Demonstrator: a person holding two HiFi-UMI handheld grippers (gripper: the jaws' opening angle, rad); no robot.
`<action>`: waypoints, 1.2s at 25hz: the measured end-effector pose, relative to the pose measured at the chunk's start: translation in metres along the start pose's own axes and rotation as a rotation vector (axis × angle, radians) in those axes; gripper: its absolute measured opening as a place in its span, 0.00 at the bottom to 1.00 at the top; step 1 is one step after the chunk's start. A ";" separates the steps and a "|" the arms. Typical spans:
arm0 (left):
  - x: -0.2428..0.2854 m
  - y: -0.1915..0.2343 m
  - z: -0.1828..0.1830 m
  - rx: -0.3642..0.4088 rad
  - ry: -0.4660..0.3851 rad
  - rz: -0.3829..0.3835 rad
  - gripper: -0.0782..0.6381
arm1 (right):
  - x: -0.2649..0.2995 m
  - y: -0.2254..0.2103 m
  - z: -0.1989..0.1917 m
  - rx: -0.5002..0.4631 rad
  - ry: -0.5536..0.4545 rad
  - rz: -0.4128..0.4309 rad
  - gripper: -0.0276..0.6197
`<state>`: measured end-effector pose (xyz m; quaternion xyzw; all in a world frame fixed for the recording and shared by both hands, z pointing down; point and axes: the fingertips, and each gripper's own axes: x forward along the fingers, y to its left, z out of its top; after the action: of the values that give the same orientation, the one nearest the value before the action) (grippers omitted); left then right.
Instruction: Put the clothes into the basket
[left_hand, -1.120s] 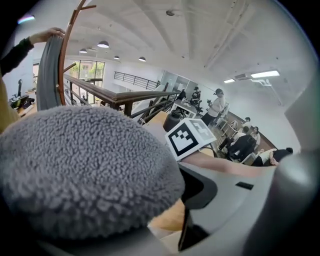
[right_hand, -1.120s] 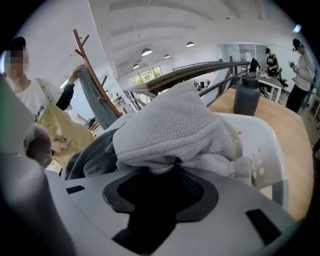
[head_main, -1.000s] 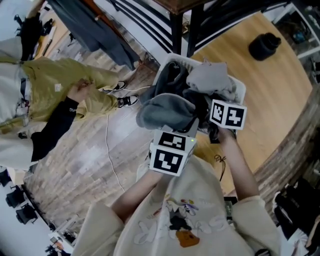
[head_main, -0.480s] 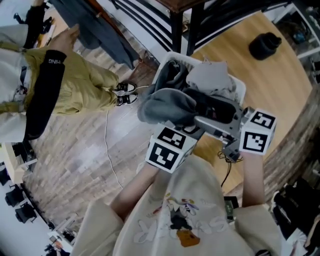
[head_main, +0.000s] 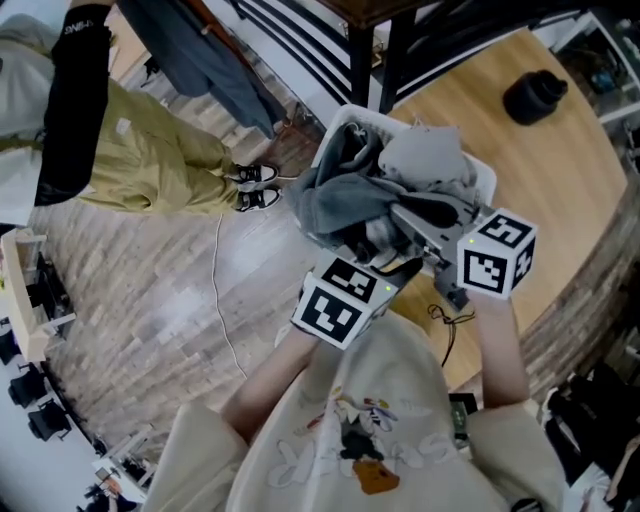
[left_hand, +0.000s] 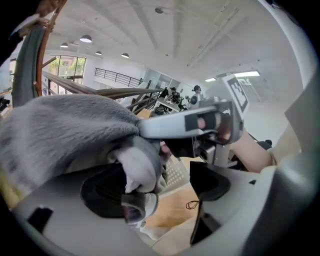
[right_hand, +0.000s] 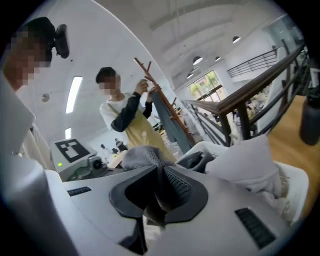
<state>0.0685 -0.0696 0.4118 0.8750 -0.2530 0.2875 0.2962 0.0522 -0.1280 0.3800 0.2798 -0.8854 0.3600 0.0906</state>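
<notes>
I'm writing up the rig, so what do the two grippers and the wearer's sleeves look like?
The left gripper and right gripper have pale grey plastic bodies with black jaw pads. Each carries a white cube with black square markers and a green light. The sleeves are cream and loose.

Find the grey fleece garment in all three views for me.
Head view: the grey fleece garment drapes over the white laundry basket's near-left edge.
Left gripper view: the garment fills the upper left.
Right gripper view: centre, pinched in the right gripper's jaws.
Shared landmark: the basket.
</notes>
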 end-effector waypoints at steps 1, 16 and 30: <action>-0.002 0.000 0.000 -0.002 -0.003 -0.001 0.64 | -0.004 -0.016 0.005 0.024 -0.027 -0.074 0.13; -0.001 0.004 0.003 -0.036 -0.023 -0.003 0.64 | -0.048 -0.063 0.020 0.083 -0.174 -0.364 0.37; 0.009 0.033 0.003 -0.118 0.010 0.025 0.44 | 0.011 -0.079 -0.011 0.071 -0.021 -0.300 0.17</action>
<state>0.0556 -0.0970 0.4283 0.8515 -0.2787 0.2801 0.3448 0.0871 -0.1715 0.4385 0.4158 -0.8212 0.3705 0.1243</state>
